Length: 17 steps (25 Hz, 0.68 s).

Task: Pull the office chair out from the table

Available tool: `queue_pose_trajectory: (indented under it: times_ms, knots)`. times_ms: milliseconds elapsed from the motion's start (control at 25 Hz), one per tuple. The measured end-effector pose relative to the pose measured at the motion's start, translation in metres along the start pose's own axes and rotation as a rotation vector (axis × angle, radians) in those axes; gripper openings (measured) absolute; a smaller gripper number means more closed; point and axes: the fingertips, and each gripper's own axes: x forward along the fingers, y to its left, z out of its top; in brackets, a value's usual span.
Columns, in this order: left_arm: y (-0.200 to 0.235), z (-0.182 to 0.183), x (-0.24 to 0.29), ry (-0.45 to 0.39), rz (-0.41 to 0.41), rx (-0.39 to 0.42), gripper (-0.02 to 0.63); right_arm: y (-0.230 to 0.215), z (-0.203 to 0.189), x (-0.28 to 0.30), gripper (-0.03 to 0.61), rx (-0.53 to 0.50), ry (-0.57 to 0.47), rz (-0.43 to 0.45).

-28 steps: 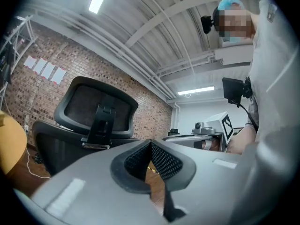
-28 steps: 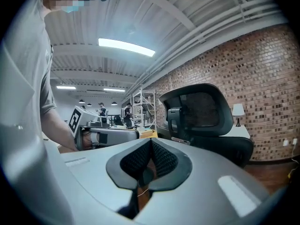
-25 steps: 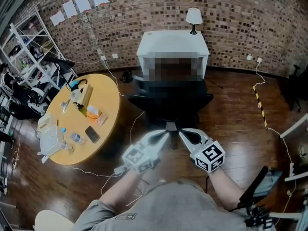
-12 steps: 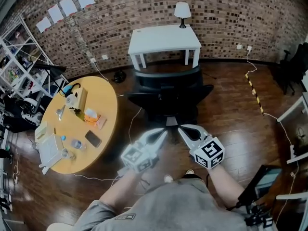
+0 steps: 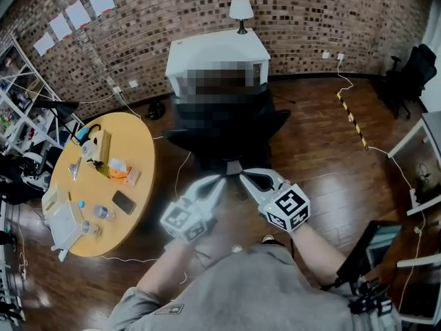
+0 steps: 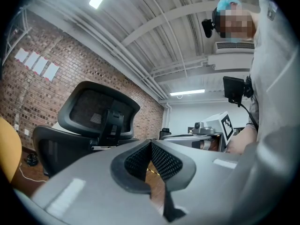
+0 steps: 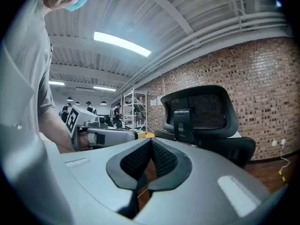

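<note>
Head view: left gripper [image 5: 220, 178] and right gripper [image 5: 243, 175] both have jaws closed, nothing held, tips angled together. Black mesh-back office chair [image 5: 227, 133] sits straight ahead, centred between them, backrest facing the person, seat at the white table [image 5: 217, 49]. Neither hand looks nearer.

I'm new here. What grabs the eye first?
The black office chair in the middle, standing at a white table by the brick wall. Just before it, the left gripper and right gripper point at it, both shut and empty. A cluttered round yellow table sits left.
</note>
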Motion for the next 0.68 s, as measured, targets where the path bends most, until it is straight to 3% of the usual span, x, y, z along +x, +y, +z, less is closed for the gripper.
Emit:
queue_pose_trajectory:
  times_ms: [680]
  knots:
    - [0.0, -0.011, 0.015, 0.024, -0.024, -0.028, 0.002, -0.013, -0.012, -0.001, 0.011, 0.025, 0.022, -0.025]
